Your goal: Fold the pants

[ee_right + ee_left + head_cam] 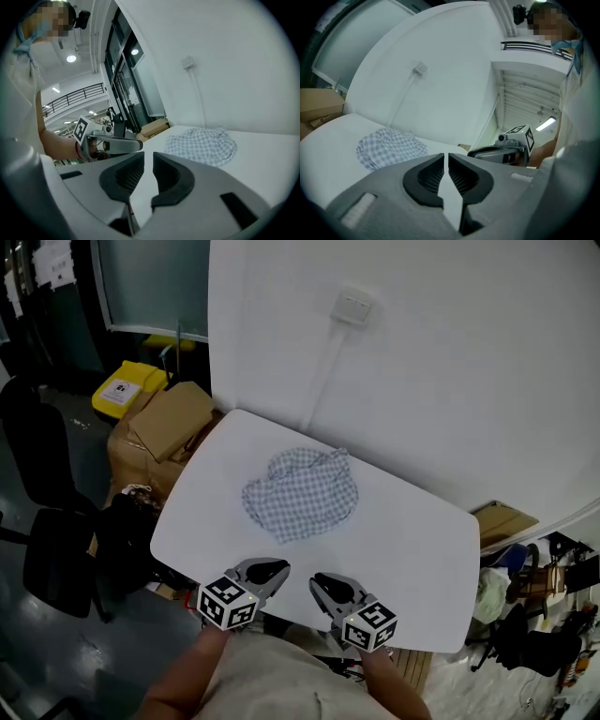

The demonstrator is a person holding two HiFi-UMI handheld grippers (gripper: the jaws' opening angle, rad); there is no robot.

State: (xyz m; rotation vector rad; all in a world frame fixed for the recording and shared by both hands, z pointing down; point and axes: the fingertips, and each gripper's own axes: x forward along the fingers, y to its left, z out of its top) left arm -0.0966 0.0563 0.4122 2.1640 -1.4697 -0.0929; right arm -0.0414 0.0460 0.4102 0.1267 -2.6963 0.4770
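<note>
Pants (pixel 302 493): a blue-and-white checked garment, crumpled in a loose rounded heap, unfolded, with nothing touching it.
Where the pants lie: on the white table (pixel 412 549), about midway along it and nearer the wall side than the person's side.
Pants against the grippers: they lie ahead of both, well apart from the jaw tips, with bare tabletop between. In the head view the heap sits beyond the gap between the two tools. The left gripper view has it ahead and to the left (pixel 389 147), the right gripper view ahead and to the right (pixel 204 145).
Left gripper (pixel 277 567): held at the table's near edge and pointing toward the heap. Its jaws are closed to a hairline slit and nothing is between them (pixel 446 157).
Right gripper (pixel 320 579): beside the left one at the same near edge, also aimed at the heap. Its jaws stand a narrow gap apart, a little wider than the left pair, and they are empty (pixel 148 157).
Grippers to each other: side by side and not touching, each showing in the other's view.
Around the table: cardboard boxes (pixel 169 423) off its far-left corner and a white wall behind.
</note>
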